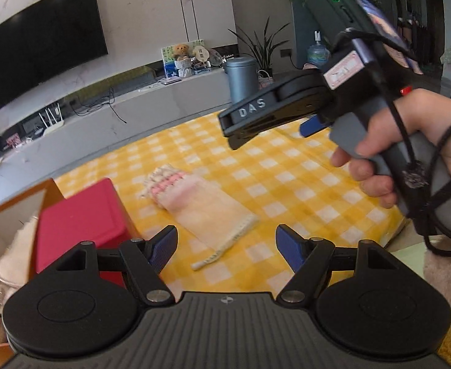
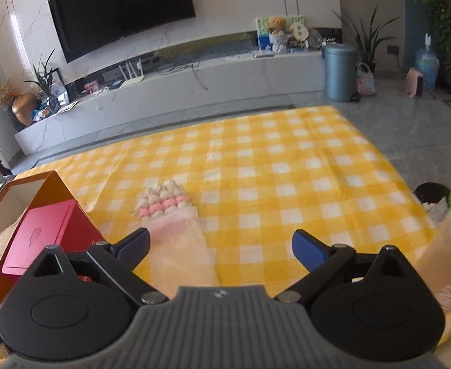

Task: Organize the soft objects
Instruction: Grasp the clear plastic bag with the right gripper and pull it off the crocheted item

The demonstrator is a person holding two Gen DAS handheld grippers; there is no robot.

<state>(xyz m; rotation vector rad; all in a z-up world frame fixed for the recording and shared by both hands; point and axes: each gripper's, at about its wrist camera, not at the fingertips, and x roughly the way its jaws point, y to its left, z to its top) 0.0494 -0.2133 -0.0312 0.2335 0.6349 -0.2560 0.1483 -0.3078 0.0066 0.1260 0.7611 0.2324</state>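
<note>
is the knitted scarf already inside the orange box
No, the knitted scarf lies flat on the checked tablecloth, beside the orange box.

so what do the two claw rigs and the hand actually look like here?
Both match: the left claw and right claw have black linkage arms, round black discs, a ribbed grey base and blue textured finger pads. From the side, the right unit shows white "DAS" lettering, a grey handle, a green LED and black cables. The bare right hand wears a black wrist strap.
</note>
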